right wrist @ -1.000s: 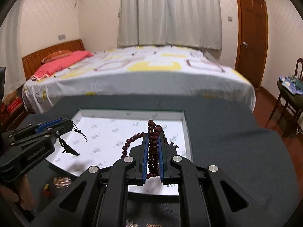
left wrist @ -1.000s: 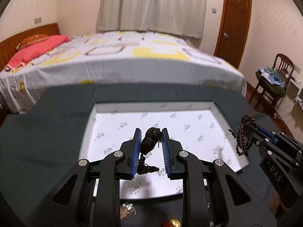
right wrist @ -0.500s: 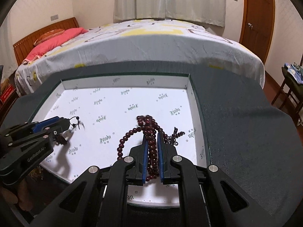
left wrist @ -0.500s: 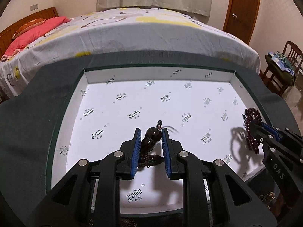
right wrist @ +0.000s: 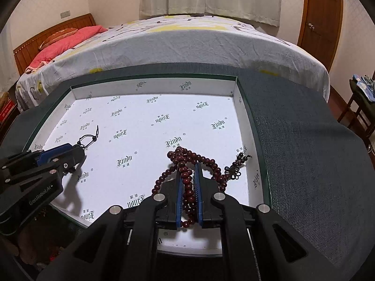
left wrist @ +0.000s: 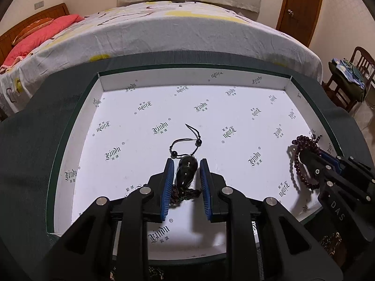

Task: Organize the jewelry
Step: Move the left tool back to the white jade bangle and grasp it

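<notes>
A shallow white box (left wrist: 100, 86) with printed lettering lies on a dark green table. My left gripper (left wrist: 186, 166) is low inside it; its jaws stand apart around a dark gourd-shaped pendant (left wrist: 185, 169) that rests on the box floor, its black cord (left wrist: 185, 141) and tassel spread out. My right gripper (right wrist: 188, 167) is shut on a strand of dark red beads (right wrist: 187, 187), whose loops lie on the box floor near the right wall (right wrist: 246, 126). The beads also show in the left wrist view (left wrist: 302, 159).
A bed with a white and yellow cover (right wrist: 187, 42) stands right behind the table. Gold jewelry (left wrist: 332, 243) lies on the table near the box's front right corner. A chair (left wrist: 346, 79) with clothes stands at the far right.
Both grippers have come down into the box. The pendant and the beads now rest on its floor. The left jaws have widened, and the pendant lies loose between them.
</notes>
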A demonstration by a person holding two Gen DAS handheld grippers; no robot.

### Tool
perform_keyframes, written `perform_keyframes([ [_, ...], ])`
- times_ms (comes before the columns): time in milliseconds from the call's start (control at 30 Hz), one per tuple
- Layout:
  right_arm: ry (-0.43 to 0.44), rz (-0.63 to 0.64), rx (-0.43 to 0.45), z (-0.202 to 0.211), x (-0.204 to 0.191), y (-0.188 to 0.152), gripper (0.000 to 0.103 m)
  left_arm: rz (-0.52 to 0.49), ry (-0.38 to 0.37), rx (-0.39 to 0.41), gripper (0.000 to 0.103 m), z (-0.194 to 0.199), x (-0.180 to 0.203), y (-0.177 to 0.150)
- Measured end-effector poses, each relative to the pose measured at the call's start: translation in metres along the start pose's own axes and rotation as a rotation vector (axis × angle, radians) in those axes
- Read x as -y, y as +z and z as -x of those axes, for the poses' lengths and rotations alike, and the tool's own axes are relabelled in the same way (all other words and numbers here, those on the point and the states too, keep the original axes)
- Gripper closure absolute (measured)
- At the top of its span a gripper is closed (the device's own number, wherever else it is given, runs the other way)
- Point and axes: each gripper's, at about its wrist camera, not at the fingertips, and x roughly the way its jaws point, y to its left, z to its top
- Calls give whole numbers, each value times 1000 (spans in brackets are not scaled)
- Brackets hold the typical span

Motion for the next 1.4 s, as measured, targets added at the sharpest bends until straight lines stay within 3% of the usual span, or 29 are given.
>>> perform_keyframes([
  [133,3,-9,-3,0,0,0,90,5,-4,-5,73,-1,0,-1],
  [167,6,-15,-8,-1,1,0,79,6,-6,-4,73,-1,0,-1],
  [200,20,-18,-6,0,1,0,75,7,-6,-3,69,-1,0,-1],
  [233,27,-18,-3,1,1,-1,71,7,-3,-3,57,0,0,-1],
  [267,16,-10,3,3,-1,-1,68,9,-1,1,54,1,0,-2],
  [367,4,-6,35,13,-4,-1,51,18,-5,18,51,7,-3,-2],
  [667,-12,-52,115,61,4,-11,33,49,-6,98,33,54,-16,-14],
  [1133,-45,-69,100,116,7,-87,32,34,22,182,23,135,-9,-87],
  [1400,-44,-81,93,132,10,-122,32,20,37,187,14,146,9,-134],
])
